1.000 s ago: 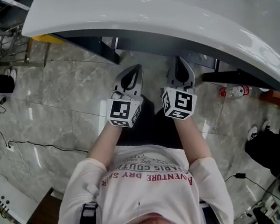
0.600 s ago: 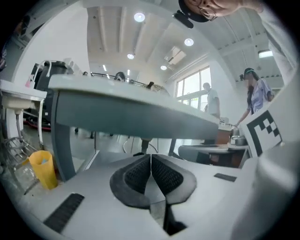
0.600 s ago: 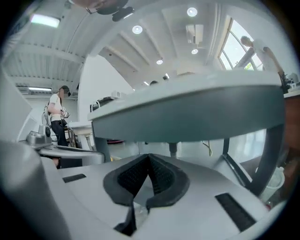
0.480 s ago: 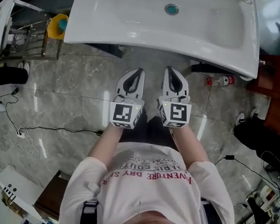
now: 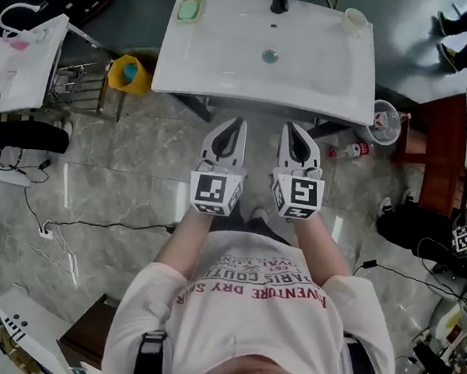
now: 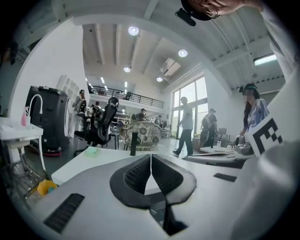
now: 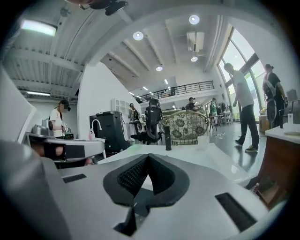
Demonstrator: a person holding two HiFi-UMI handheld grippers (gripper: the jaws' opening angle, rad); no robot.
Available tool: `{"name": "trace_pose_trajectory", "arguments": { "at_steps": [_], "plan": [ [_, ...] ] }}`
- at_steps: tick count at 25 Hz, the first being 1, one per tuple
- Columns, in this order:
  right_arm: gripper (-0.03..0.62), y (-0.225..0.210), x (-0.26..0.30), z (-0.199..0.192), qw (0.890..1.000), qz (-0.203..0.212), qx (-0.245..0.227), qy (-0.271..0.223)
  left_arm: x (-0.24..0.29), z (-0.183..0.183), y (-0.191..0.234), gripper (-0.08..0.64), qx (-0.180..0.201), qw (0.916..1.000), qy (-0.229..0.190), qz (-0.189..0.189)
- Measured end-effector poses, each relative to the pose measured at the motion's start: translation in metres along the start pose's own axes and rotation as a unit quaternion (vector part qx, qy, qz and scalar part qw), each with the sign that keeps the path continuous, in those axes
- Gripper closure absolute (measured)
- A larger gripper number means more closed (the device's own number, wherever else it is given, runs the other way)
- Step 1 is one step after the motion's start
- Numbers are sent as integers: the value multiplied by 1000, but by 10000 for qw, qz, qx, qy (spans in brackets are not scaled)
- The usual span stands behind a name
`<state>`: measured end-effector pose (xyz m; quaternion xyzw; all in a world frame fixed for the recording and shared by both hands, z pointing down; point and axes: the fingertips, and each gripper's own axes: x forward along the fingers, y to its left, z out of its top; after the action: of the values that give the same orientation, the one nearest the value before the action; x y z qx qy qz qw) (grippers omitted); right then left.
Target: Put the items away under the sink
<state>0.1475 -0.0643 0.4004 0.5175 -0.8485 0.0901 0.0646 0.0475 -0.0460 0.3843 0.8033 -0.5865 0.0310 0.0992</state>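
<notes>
Left gripper (image 5: 237,124) and right gripper (image 5: 292,128): jaws pressed together, nothing held, side by side before sink (image 5: 230,73). On its back corners, one green dish (image 5: 189,8), one cup (image 5: 354,20): likely light, rigid, possibly slick; best pinched at the rim. One bottle (image 5: 348,150) lying on floor (image 5: 117,177) by sink's right end.

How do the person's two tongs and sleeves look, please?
The left tongs and right tongs are pale grey shells with black ribbed pads inside. Each carries a white cube with black square markers. The person wears a white short-sleeved shirt with red lettering.
</notes>
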Motion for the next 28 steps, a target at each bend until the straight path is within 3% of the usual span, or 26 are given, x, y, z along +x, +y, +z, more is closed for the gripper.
{"name": "trace_pose_trajectory", "arguments": {
  "at_steps": [7,13,23,28],
  "plan": [
    [568,-1,-23,86,9988,-127,-184,-442,-23,75,-14,532,41,9990,-425,-114],
    [568,-2,-24,124,9974,-116,-188,-682,-22,122,-13,532,121,9970,-753,-132],
    [568,6,-33,152,9972,11,-167,-728,-34,148,-21,534,260,9959,-847,-161],
    [568,1,-33,141,9965,18,-227,-801,-31,136,-22,533,326,9959,-834,-135]
  ]
}}
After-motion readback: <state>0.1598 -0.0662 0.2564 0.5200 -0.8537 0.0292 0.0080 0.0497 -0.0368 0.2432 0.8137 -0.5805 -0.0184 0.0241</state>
